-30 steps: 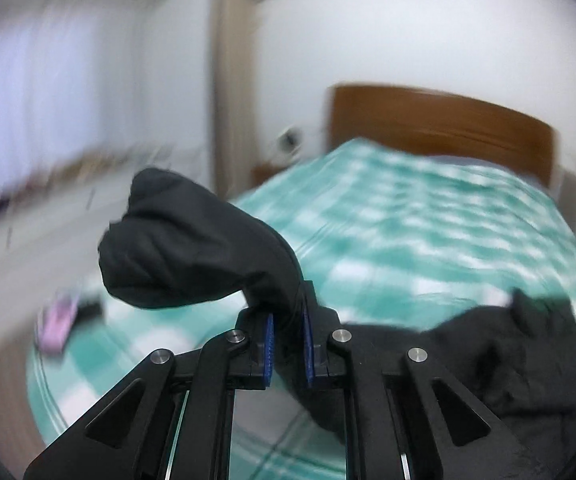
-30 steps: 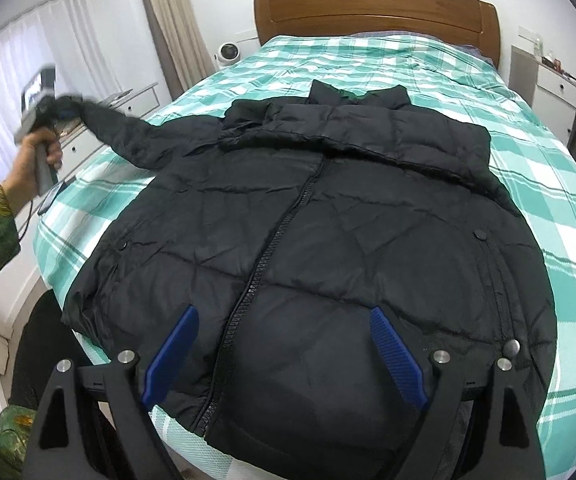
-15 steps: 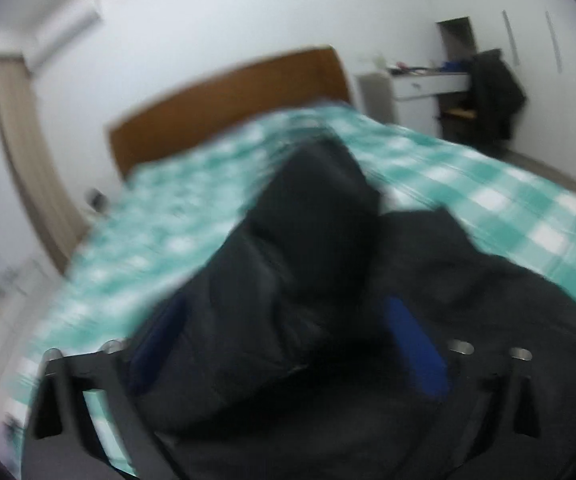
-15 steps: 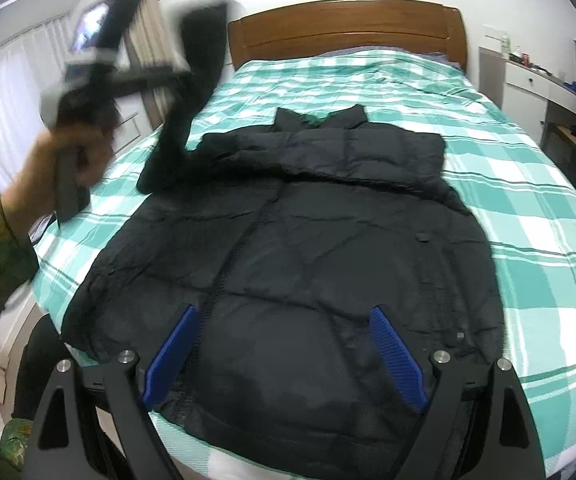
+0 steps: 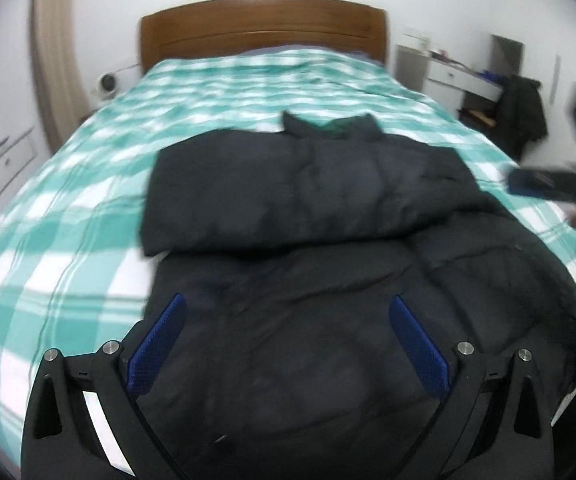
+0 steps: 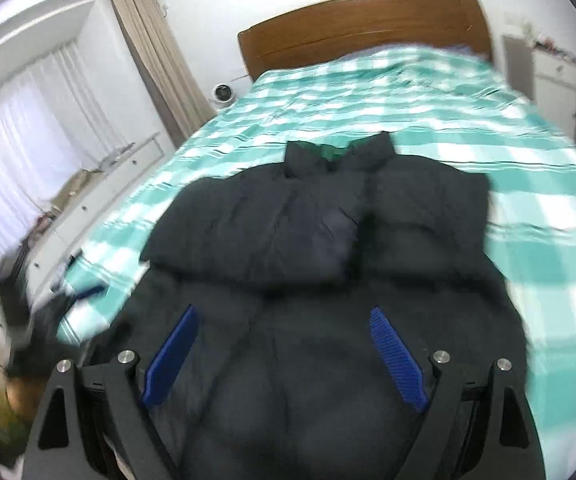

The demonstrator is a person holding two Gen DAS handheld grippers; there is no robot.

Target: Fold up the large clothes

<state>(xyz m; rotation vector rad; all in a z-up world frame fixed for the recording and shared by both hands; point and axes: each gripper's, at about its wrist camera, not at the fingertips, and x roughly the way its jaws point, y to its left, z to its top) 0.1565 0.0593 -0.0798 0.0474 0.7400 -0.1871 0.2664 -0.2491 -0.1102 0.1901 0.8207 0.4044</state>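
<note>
We are no longer pinching the black puffer jacket's [image 5: 327,280] sleeve [image 5: 288,196]; it is now lying folded across the chest, our left gripper [image 5: 288,344] gaping empty above.

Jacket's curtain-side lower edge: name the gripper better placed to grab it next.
Left, probably. The left gripper is open with one finger right beside that edge of the jacket. The right gripper, also open, points at the jacket's middle, farther from that edge.

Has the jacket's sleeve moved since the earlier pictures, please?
Yes. The sleeve, earlier stretched out toward the curtain side of the bed, now lies folded across the jacket's chest, below the collar. The left gripper has let it go.
</note>
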